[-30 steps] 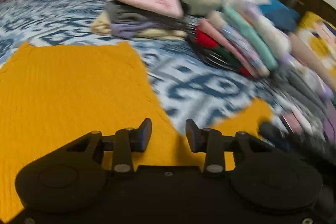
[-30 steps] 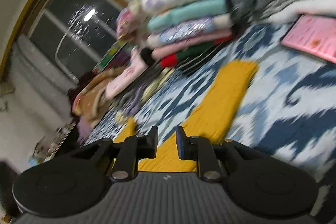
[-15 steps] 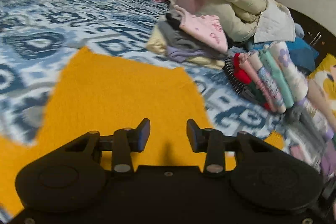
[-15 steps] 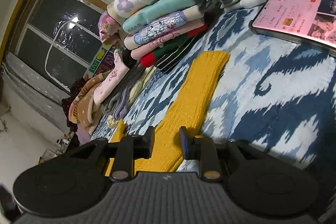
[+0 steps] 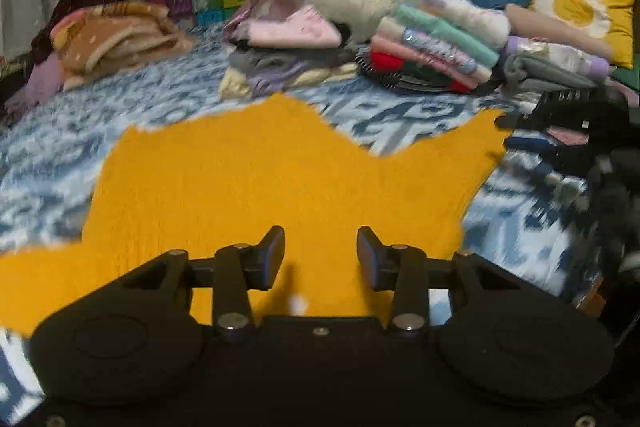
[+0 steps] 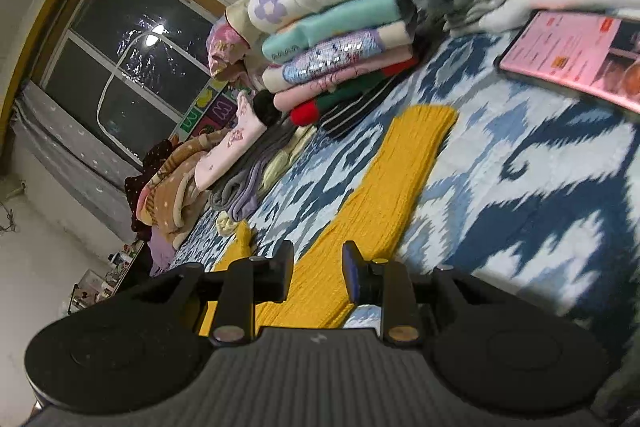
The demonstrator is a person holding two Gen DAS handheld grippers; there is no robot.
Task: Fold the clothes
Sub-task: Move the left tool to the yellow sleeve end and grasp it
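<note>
Blue-white patterned bedspread, yellow knit sweater spread flat on it, folded clothes stacks behind, phone beside them; left gripper jaws parted, empty, over sweater; right gripper just widened, empty, above sleeve

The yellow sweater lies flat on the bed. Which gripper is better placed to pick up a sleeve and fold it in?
Probably the right gripper: it sits open directly over the spread sleeve of the yellow sweater. The left gripper, also open, faces the body, away from any sleeve end.
</note>
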